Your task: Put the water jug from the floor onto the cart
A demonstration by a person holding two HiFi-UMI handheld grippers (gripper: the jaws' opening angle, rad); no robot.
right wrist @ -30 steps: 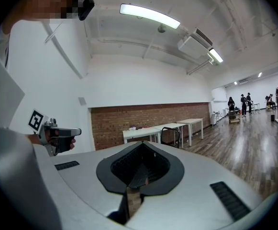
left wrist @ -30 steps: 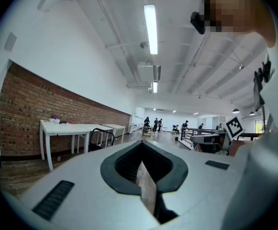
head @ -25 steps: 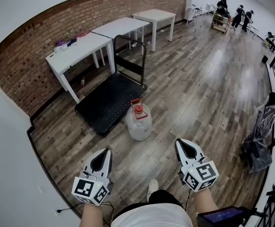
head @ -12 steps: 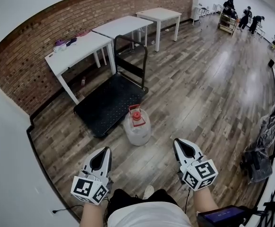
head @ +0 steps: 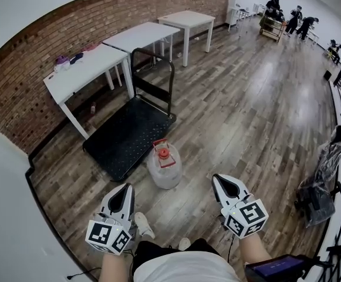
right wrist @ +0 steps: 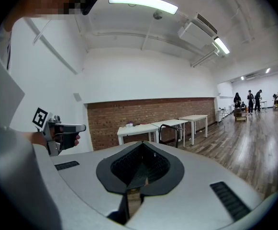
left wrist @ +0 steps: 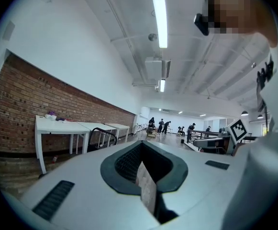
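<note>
Beside the flat black cart [head: 126, 137] stands a rounded translucent jug [head: 164, 170]; left gripper [head: 125, 188] and right gripper [head: 219, 180] closed.

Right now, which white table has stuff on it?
The nearest table, by the cart: small things sit on it. The middle table and far table look bare.

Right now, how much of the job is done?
Nothing is done yet: the water jug stands on the floor beside the cart. The left gripper and right gripper are empty, jaws shut, short of the jug. To do: grab it and lift it onto the cart.
</note>
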